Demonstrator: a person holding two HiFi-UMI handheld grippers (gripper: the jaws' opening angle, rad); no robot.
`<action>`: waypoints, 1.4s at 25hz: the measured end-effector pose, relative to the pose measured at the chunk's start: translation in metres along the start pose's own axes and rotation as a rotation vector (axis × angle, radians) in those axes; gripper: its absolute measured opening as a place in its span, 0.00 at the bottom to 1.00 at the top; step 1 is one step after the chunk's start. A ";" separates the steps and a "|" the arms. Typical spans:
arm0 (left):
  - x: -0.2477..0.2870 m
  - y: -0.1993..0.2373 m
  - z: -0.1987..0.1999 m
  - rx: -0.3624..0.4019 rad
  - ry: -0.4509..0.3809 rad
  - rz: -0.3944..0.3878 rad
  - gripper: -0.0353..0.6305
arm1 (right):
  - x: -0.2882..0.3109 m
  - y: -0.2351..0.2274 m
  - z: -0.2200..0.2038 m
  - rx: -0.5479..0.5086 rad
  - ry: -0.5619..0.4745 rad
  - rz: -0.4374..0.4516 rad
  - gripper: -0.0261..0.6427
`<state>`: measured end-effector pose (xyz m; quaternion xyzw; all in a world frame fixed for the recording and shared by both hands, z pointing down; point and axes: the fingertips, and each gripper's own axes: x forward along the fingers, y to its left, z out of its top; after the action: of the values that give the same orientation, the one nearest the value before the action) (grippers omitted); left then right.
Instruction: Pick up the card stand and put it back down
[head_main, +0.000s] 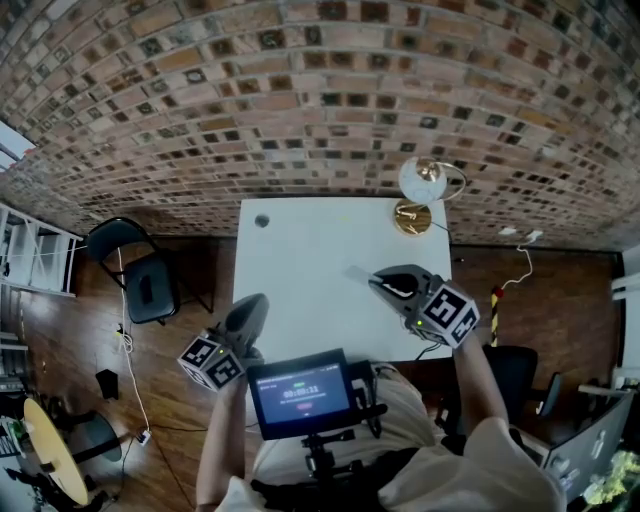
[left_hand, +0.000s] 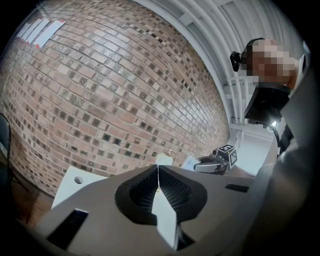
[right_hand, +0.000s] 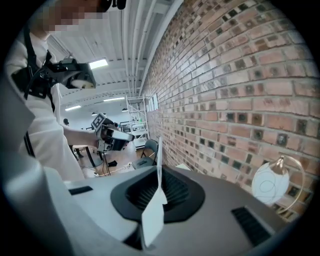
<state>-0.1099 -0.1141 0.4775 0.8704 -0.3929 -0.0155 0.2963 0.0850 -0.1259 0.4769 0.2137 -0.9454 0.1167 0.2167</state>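
Note:
The card stand (head_main: 412, 215), a round gold base with a wire loop and a white disc, stands upright at the far right corner of the white table (head_main: 310, 270). It also shows small in the left gripper view (left_hand: 164, 159) and at the right gripper view's edge (right_hand: 270, 185). My right gripper (head_main: 375, 281) hovers over the table's right half, well short of the stand, shut on a thin white card (right_hand: 159, 150) seen edge-on. My left gripper (head_main: 255, 303) hangs at the near left edge, shut with nothing held (left_hand: 158, 170).
A small dark round spot (head_main: 262, 221) lies near the table's far left corner. A brick wall (head_main: 320, 100) runs behind the table. A black chair (head_main: 140, 275) stands to the left, and a cable (head_main: 520, 262) lies on the floor to the right. A chest-mounted screen (head_main: 300, 392) sits below.

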 end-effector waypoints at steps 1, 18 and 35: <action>0.000 0.003 -0.004 -0.008 0.007 0.006 0.06 | 0.005 0.000 -0.004 0.008 0.000 0.011 0.08; 0.021 0.031 -0.052 -0.037 0.131 0.069 0.06 | 0.085 -0.030 -0.093 0.044 0.087 0.087 0.08; 0.036 0.057 -0.092 -0.050 0.247 0.096 0.06 | 0.154 -0.042 -0.175 0.050 0.206 0.167 0.08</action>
<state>-0.0997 -0.1218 0.5909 0.8381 -0.3943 0.0963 0.3644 0.0420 -0.1624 0.7069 0.1266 -0.9294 0.1790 0.2969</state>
